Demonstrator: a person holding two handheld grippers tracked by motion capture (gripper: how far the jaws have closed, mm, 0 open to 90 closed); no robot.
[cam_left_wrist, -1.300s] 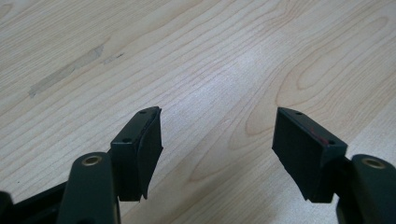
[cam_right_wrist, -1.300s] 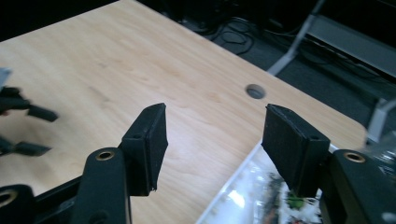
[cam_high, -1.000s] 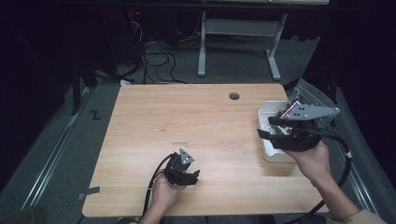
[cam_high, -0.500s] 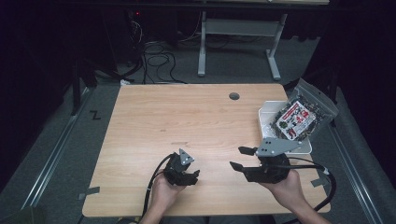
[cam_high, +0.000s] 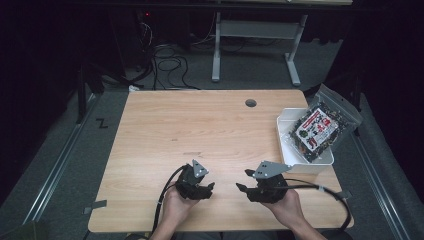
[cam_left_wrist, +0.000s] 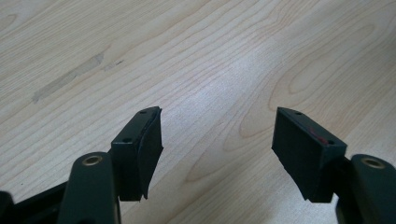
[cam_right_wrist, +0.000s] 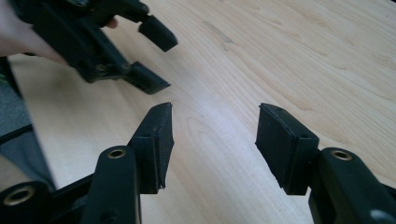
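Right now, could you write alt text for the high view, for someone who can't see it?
A person's two hands rest a black left gripper and right gripper, both open and empty, on a light wooden table; a clear snack bag lies in a white bin at right.

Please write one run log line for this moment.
snack bag: in white bin | left gripper: open, empty | right gripper: open, empty, jaws just closing | both low over table

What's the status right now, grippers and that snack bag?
Left gripper open, empty, low over table. Right gripper open, empty, jaws just been closing. Snack bag resting in white bin. Nothing in the way.
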